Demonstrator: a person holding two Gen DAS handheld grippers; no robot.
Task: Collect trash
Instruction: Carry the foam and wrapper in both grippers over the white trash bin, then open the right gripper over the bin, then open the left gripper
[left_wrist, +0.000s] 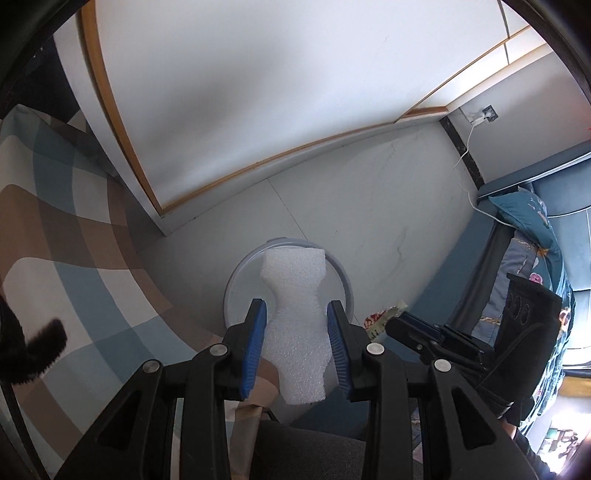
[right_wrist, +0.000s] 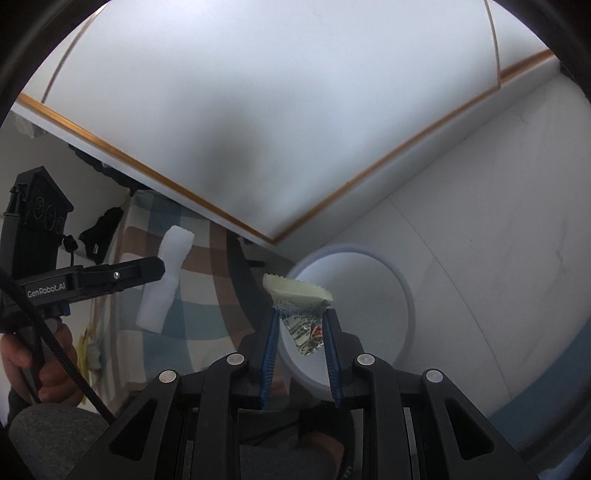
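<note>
My left gripper (left_wrist: 296, 312) is shut on a white foam piece (left_wrist: 297, 306) that sticks out past its blue pads, hanging above a round pale bin (left_wrist: 236, 284) on the floor. In the right wrist view the same foam piece (right_wrist: 162, 280) shows at the left in the left gripper (right_wrist: 162, 267). My right gripper (right_wrist: 301, 314) is shut on a crumpled snack wrapper (right_wrist: 299, 302), pale green with printed foil, held over the open mouth of the bin (right_wrist: 369, 295). In the left wrist view the right gripper (left_wrist: 397, 325) appears at the right, with the wrapper (left_wrist: 380, 319) at its tips.
A checked blue, brown and white bedcover (left_wrist: 74, 240) lies left of the bin. A white cabinet with a wood trim (left_wrist: 221, 129) stands behind it. A dark blue sofa with floral cushions (left_wrist: 532, 236) sits at the right. A hand (right_wrist: 44, 354) holds the left tool.
</note>
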